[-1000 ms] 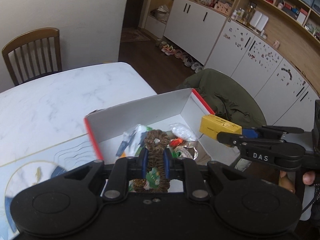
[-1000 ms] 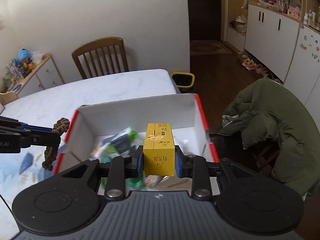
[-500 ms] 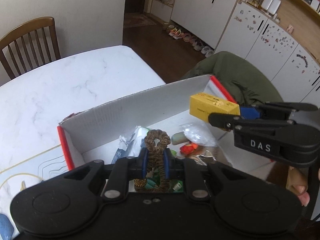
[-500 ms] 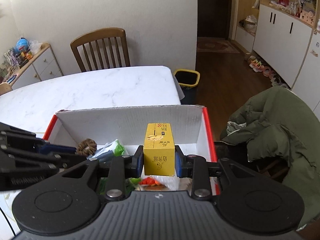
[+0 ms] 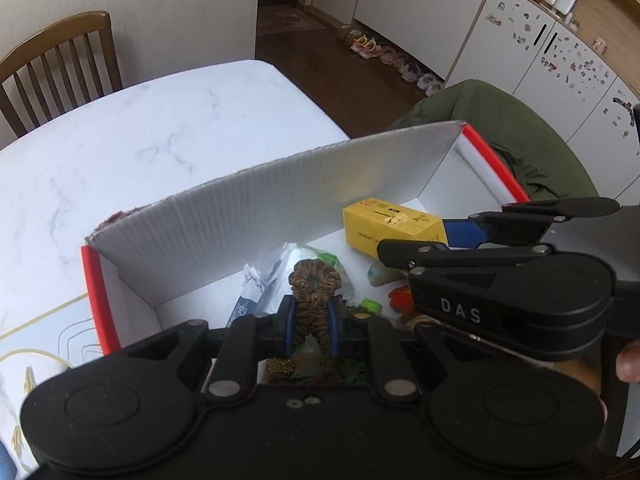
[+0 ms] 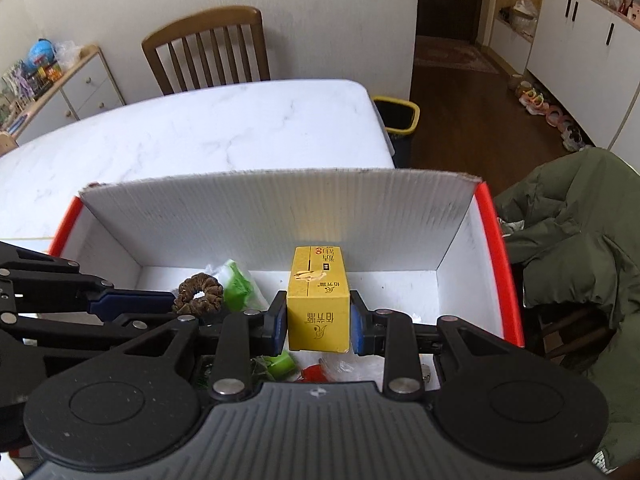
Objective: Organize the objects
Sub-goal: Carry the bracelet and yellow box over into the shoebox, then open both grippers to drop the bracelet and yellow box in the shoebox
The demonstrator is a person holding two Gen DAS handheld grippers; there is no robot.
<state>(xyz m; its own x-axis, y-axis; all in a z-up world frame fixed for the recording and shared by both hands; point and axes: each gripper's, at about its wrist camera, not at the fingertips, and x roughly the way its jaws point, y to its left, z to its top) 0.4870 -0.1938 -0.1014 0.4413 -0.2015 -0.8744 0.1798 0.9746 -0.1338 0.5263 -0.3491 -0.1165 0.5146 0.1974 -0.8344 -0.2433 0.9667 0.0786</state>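
With both loads over the box (image 6: pixel 276 216), left gripper (image 5: pixel 311 322) clamped on scrunchie (image 5: pixel 314 284), right gripper (image 6: pixel 319 322) clamped on carton (image 6: pixel 318 300): best lower each onto bare floor, clear of the litter, then let go. Right view shows bare floor by the right wall; left view shows the scrunchie's hanging tail

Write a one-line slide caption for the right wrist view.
Right gripper holds a yellow carton over the open white box, beside the left gripper carrying a brown scrunchie.
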